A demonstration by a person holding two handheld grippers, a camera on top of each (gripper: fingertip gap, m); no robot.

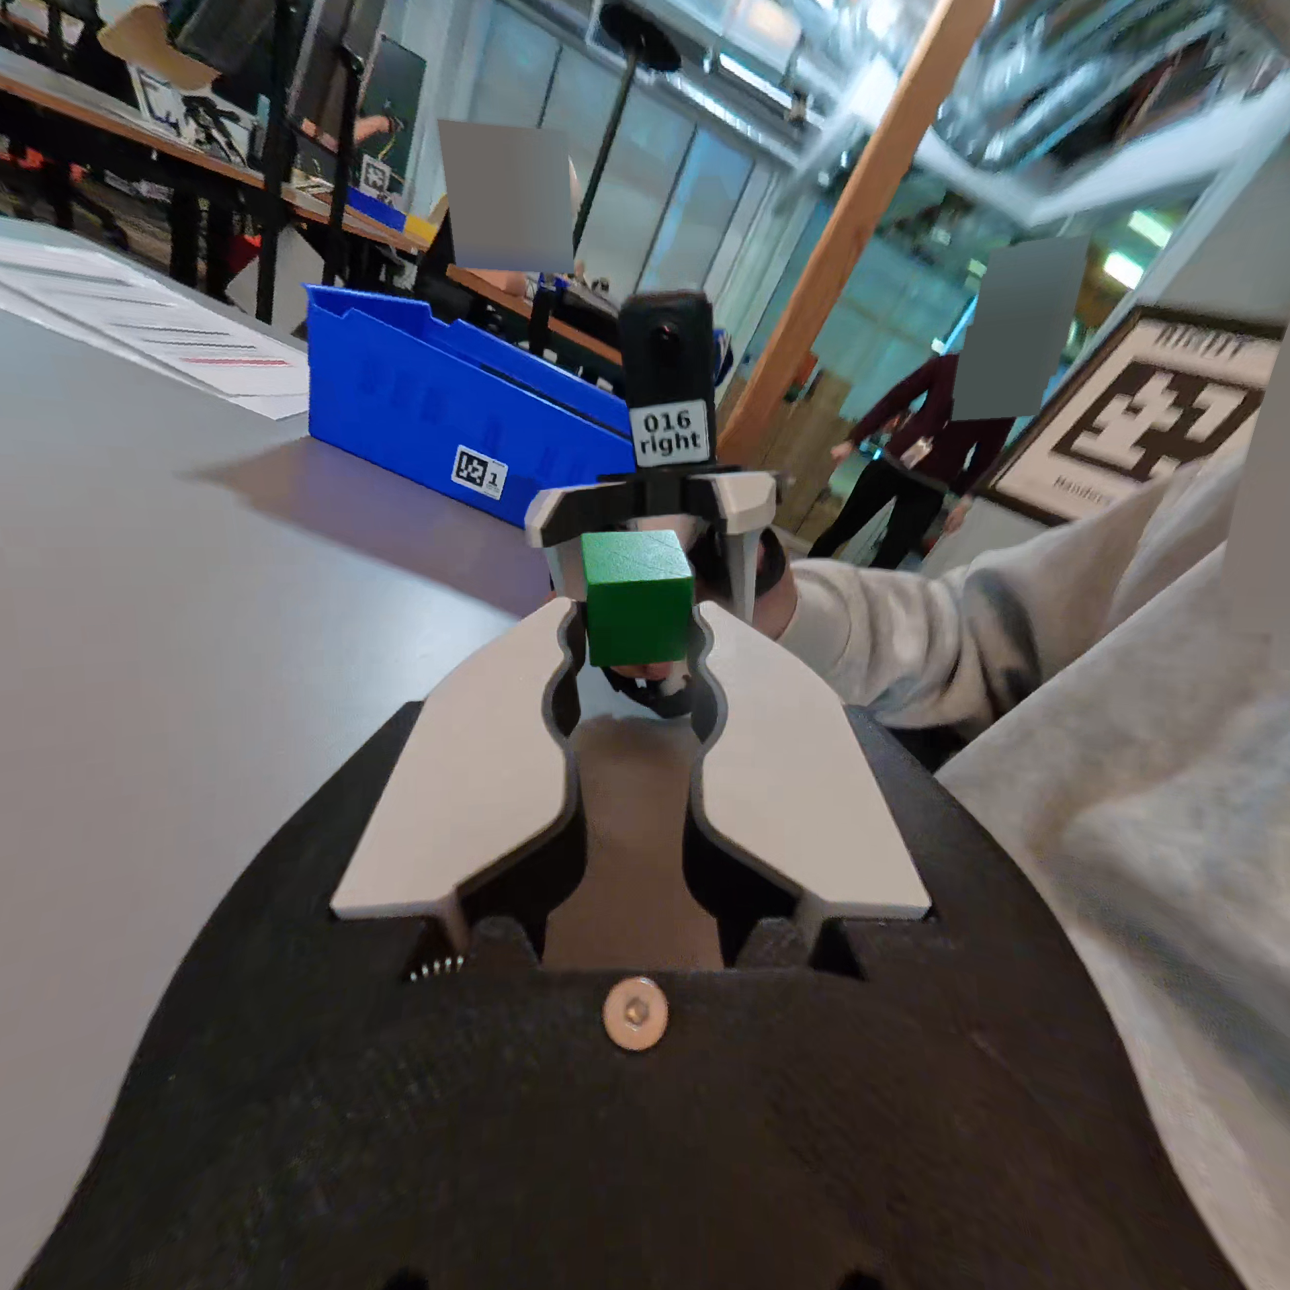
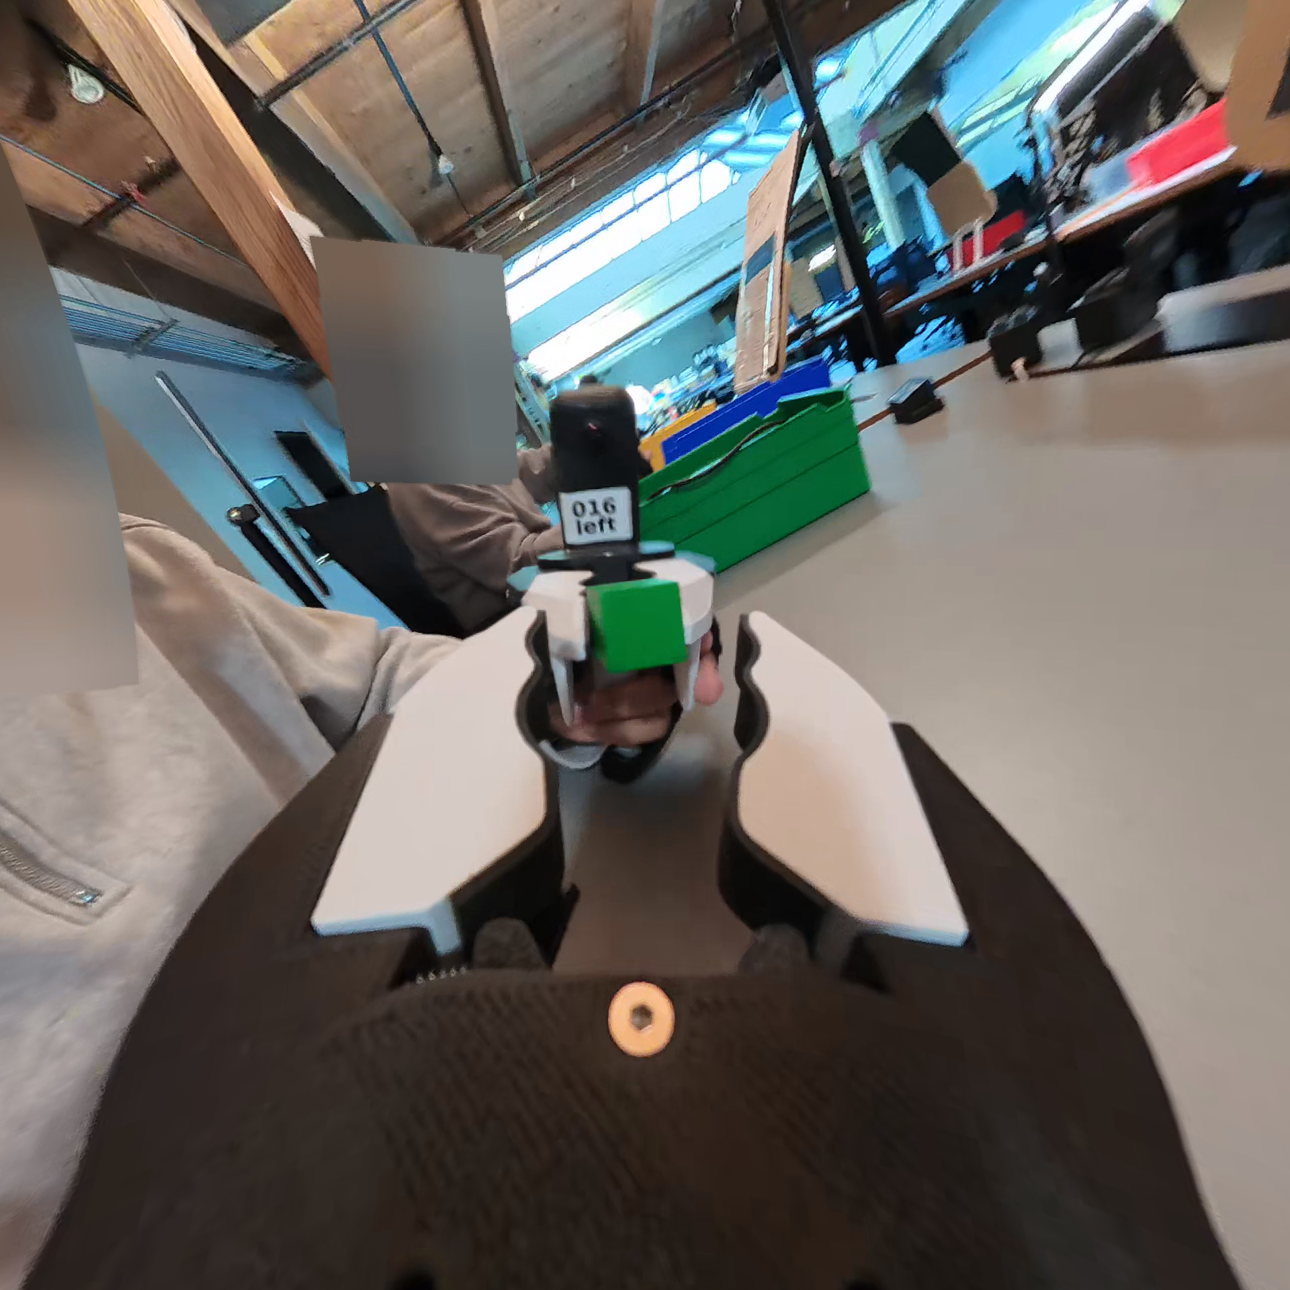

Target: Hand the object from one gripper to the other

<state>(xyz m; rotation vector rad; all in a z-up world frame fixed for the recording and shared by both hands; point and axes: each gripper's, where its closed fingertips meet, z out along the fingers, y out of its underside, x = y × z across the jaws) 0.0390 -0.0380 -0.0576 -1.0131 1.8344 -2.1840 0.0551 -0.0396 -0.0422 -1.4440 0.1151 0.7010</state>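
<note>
A green cube (image 1: 639,600) sits between the tips of my left gripper (image 1: 636,618), which is shut on it and holds it above the grey table (image 1: 209,558). My right gripper (image 1: 656,558) faces it head-on just behind the cube, with its jaws spread wider than the cube. In the right wrist view, my right gripper (image 2: 642,628) is open, and its fingers (image 2: 488,733) stand on either side of the cube (image 2: 639,625) without touching it. The left gripper (image 2: 628,656) grips the cube there. A hand holds each gripper.
A blue bin (image 1: 419,398) stands on the table behind the grippers, with paper sheets (image 1: 139,328) to its left. A green bin (image 2: 754,482) and small black devices (image 2: 914,401) lie farther along the table. A grey sleeve (image 1: 907,642) reaches in at the right. People stand in the background. My left and right fingertips are right by each other.
</note>
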